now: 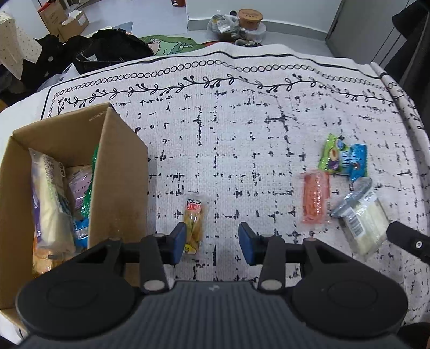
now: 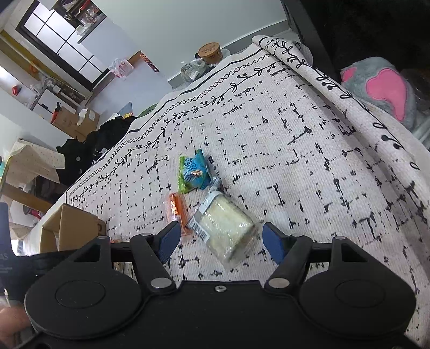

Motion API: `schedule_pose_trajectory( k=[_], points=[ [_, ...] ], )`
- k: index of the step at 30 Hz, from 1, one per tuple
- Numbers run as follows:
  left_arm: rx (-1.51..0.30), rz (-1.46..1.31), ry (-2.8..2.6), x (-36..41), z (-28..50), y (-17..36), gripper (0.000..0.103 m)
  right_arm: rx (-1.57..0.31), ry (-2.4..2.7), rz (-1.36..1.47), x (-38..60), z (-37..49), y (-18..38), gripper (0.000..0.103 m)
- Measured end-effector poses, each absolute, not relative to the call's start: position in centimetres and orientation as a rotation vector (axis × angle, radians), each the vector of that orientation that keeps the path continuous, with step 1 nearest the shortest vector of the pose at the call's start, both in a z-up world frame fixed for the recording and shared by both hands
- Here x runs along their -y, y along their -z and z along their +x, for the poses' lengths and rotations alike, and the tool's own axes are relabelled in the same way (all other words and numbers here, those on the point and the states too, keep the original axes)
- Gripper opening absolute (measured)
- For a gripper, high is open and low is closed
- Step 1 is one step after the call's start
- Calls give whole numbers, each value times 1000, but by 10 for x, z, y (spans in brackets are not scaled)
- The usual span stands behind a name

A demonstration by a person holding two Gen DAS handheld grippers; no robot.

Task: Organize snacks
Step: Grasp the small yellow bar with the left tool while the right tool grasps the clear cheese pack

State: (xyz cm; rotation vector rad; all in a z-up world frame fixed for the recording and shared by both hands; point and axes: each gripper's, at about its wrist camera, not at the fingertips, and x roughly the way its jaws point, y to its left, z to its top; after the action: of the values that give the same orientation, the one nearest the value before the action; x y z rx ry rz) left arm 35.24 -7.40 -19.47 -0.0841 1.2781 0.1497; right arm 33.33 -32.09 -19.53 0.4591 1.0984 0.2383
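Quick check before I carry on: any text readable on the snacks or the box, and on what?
None reads cleanly.
Yellow snack pack: red label, print blurred.
White cake pack: barcode label, digits too small.
Long white pack in the cardboard box: side lettering blurred.
Brown-lidded cup: lid print too small.

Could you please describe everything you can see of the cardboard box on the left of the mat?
The cardboard box is plain brown corrugated card, open at the top, standing upright on the patterned mat at its left edge. Several wrapped snacks already fill it, among them a long white packet leaning on end. Neither gripper touches it; the left gripper, jaws open, hovers just right of it.
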Motion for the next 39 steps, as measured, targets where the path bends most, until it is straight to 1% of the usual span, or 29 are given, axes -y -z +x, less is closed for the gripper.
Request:
schedule_pose_trajectory(
  k=[6, 12, 15, 18, 23, 29, 31, 33, 39],
  points=[
    [-1306, -88, -179, 68, 356, 207, 42, -1093, -244, 469, 318, 346, 199, 68],
    [-1323, -104, -171, 66, 357, 215, 37, -1071, -256, 485, 313, 354, 202, 68],
    [-1329, -119, -181, 63, 356, 221, 31, -1091, -259, 462, 308, 355, 208, 68],
    [-1322, -120, -183, 63, 355, 220, 19, -1149, -257, 437, 305, 354, 218, 68],
    [-1324, -133, -161, 64, 353, 216, 18, -1181, -261, 361, 293, 344, 221, 68],
    [-1312, -145, -123, 68, 346, 203, 18, -1203, -266, 143, 262, 338, 222, 68],
    [-1306, -149, -114, 69, 343, 200, 18, -1194, -254, 75, 253, 334, 223, 65],
    [-1305, -149, -109, 69, 340, 198, 18, -1191, -222, 22, 247, 331, 221, 49],
    [-1289, -148, -91, 71, 330, 186, 18, -1217, -197, 124, 256, 321, 213, 46]
  ],
)
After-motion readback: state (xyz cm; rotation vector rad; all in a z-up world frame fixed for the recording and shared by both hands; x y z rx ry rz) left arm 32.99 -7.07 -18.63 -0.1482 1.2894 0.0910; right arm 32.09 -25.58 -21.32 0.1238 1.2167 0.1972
